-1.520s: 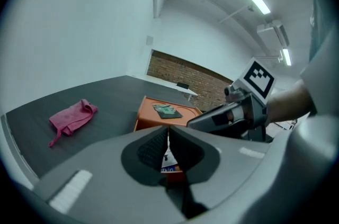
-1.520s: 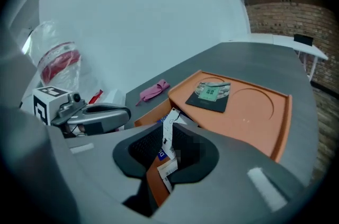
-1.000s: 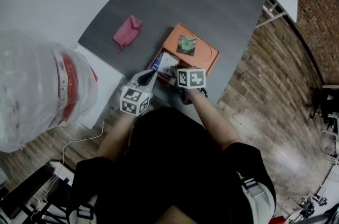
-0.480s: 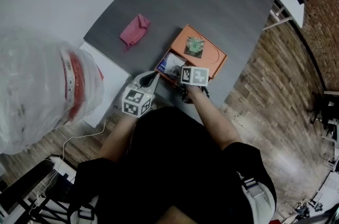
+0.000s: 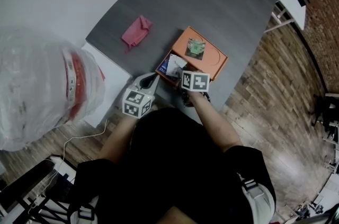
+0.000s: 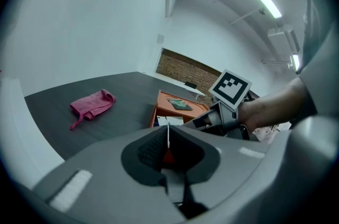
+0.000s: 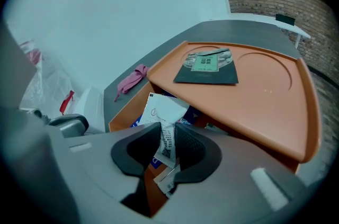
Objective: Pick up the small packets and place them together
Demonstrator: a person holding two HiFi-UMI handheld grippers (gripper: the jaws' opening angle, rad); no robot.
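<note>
An orange box sits at the near edge of the grey table. A dark green packet lies on its flat top. My right gripper is at the box's open left side. Its jaws are closing, with a crumpled white packet pinched between the pads. The head view has this packet just ahead of the right gripper. Blue packets lie underneath. My left gripper is shut on a thin white-and-red sliver, seen edge-on, and waits left of the box.
A pink cloth lies on the table to the left. A large clear plastic bag with red print stands beside a white surface at the left. Wooden floor is to the right.
The white packet has risen out of the box's open side in the right gripper, and the right jaws have narrowed on it. The left gripper has barely moved.
</note>
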